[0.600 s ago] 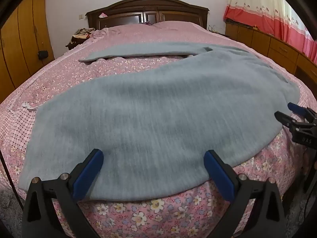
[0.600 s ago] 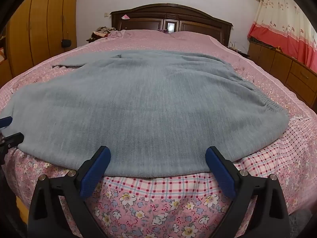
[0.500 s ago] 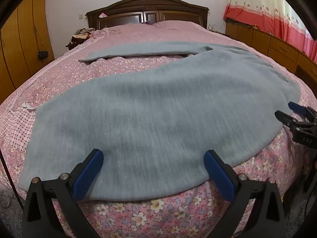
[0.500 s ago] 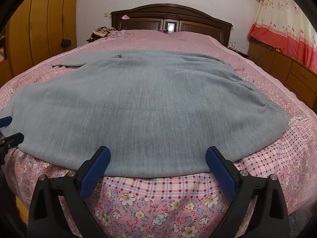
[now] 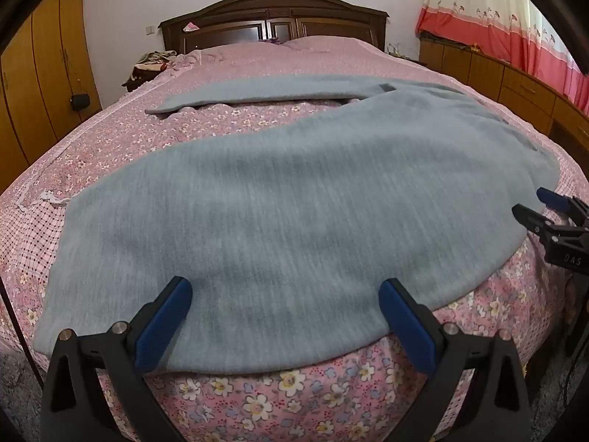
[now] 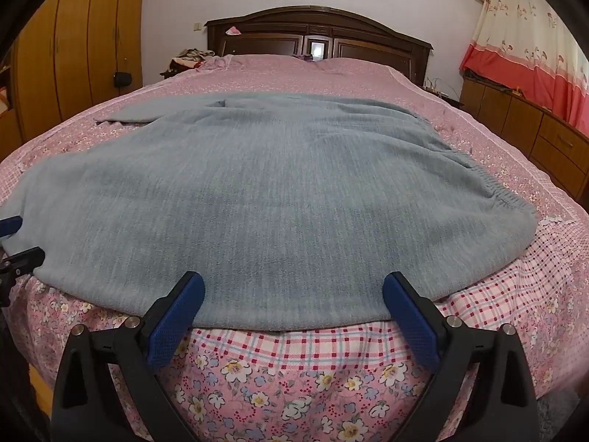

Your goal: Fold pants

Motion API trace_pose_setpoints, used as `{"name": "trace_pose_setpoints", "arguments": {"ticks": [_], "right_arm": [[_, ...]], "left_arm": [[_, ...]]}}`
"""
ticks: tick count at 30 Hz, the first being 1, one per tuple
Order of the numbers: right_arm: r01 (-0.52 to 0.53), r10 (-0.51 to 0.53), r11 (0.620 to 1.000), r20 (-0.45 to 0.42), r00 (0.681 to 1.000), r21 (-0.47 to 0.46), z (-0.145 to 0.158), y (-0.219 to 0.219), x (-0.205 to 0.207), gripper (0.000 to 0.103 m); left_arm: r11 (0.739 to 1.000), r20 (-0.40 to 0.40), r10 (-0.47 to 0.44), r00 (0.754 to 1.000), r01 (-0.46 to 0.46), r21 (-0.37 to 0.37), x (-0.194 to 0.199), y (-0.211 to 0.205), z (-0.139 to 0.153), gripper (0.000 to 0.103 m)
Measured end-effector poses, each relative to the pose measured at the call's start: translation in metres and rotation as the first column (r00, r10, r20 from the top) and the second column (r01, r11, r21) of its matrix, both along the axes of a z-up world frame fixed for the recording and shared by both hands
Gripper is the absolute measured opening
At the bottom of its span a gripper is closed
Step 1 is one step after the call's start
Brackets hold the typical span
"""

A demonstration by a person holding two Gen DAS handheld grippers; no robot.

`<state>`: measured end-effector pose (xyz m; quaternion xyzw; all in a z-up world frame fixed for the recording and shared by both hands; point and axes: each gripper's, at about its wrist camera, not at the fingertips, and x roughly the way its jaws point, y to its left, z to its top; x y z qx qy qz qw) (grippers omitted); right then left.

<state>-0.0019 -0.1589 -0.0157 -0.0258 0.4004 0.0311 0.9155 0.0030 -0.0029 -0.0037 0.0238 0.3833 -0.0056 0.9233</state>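
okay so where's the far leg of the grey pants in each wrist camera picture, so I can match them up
Left wrist view: the far leg stretches leftward across the upper middle, apart from the near leg.
Right wrist view: only the far leg's end pokes out at upper left.
Shared landmark: the dark wooden headboard at top centre.

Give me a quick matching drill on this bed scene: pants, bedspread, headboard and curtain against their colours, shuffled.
Things:
1. pants
2. bedspread
3. headboard
4. curtain

Colours:
A. dark brown wood
B. cream above a red band
C. grey-blue
D. pink with flowers

Pairs: 1-C, 2-D, 3-A, 4-B
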Motion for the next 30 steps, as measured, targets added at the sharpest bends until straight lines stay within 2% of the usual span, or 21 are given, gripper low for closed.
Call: {"name": "trace_pose_setpoints", "arguments": {"ticks": [30], "right_arm": [[0.001,-0.001,1.000,0.000,1.000,0.002,-0.0020,-0.0011,0.0006,0.100]], "left_arm": [[1.000,0.001,0.000,1.000,0.000,-0.002,0.0016,-0.0001,0.0004,0.103]]}}
